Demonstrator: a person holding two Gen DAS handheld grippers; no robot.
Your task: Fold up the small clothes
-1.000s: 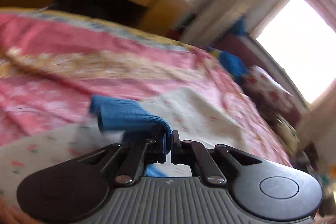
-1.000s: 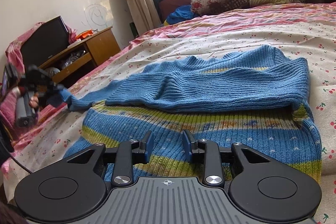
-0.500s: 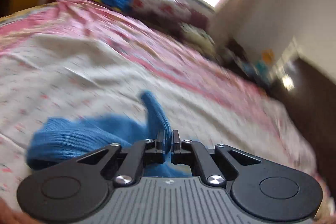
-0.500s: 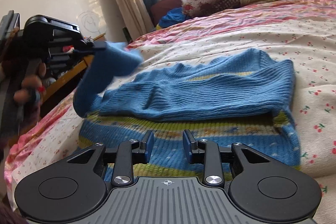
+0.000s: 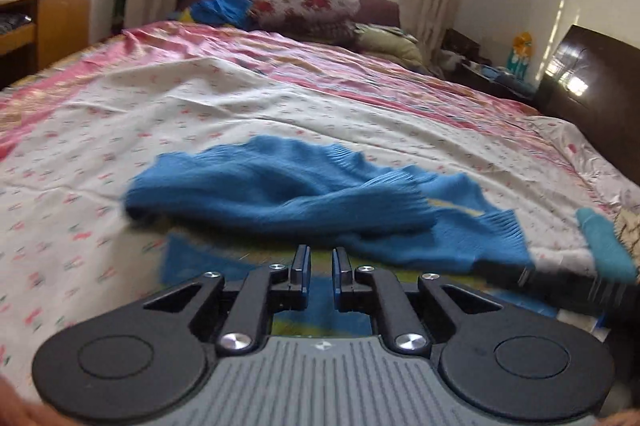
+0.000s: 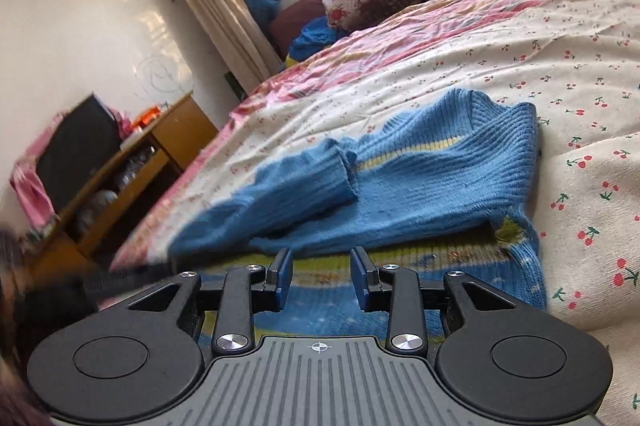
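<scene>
A small blue knit sweater (image 5: pixel 300 194) (image 6: pixel 420 186) with yellow-green stripes lies flat on the bed. Its upper half is folded down over the striped body. One sleeve (image 6: pixel 304 182) lies across the folded part, cuff toward the middle. My left gripper (image 5: pixel 321 256) hovers low over the near striped hem. Its jaws are opening, a narrow gap shows and nothing is between them. Over the same hem, a little further right, my right gripper (image 6: pixel 321 260) stands open and empty. A dark blur at the left edge of the right wrist view is the left gripper (image 6: pixel 120 278).
The bed has a white cherry-print sheet (image 6: pixel 560 74) and a pink quilt (image 5: pixel 280 46) beyond. A floral pillow (image 5: pixel 308 0) and blue cloth (image 5: pixel 224 8) lie at the far end under the window. A wooden desk (image 6: pixel 120 178) stands left, a dark headboard (image 5: pixel 592 82) right.
My left gripper carried the blue sleeve from the bed's left side over onto the sweater, then let it go. The sleeve now lies across the folded body. The right gripper tilted slightly.
</scene>
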